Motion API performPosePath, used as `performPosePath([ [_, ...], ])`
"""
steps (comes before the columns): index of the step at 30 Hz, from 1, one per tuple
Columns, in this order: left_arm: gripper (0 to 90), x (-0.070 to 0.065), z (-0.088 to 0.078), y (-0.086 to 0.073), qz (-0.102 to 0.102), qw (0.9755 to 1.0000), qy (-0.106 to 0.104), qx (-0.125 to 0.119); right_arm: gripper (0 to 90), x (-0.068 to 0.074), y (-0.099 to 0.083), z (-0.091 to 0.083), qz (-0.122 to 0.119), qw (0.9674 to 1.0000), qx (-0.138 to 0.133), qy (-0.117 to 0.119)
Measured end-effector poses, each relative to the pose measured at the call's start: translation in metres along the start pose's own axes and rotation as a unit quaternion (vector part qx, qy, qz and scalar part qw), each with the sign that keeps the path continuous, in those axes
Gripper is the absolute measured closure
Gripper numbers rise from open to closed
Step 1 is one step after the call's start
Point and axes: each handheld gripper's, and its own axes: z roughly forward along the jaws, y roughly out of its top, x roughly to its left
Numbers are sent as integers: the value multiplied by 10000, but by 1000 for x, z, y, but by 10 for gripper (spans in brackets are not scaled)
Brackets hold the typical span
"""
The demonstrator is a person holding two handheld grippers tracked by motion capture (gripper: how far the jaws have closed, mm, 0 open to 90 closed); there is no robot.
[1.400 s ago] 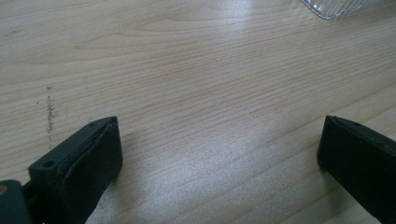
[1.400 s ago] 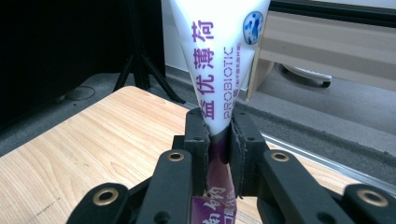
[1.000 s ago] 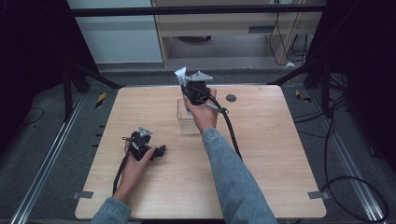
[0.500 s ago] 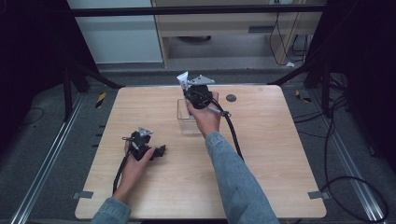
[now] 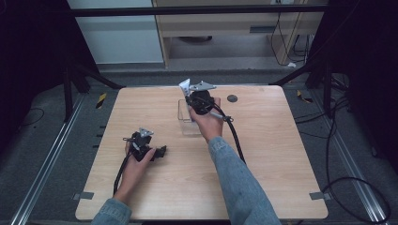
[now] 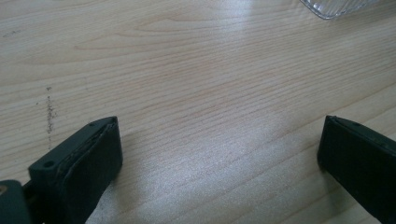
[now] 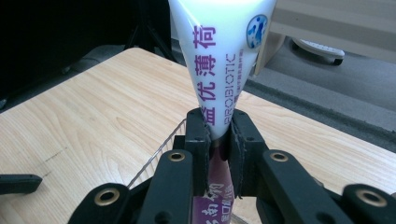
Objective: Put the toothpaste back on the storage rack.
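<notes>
Sachet (image 7: 219,56) pinched in right gripper (image 7: 218,140) above clear box (image 5: 187,117).
Left gripper (image 6: 219,154) spread wide, low over table (image 6: 187,70).

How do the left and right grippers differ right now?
The left gripper is open with nothing between its fingers, while the right gripper is shut on a white packet. The left one rests low on the table near the front; the right one is raised over the clear box farther back. Both are black and hand-held, trailing cables.
</notes>
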Motion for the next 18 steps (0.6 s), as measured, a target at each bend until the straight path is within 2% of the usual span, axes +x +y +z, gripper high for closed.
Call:
performPosePath([
  [18, 0, 0, 0, 0, -3, 10000, -4, -3, 794, 2, -8, 5, -31, 9998, 198, 0],
])
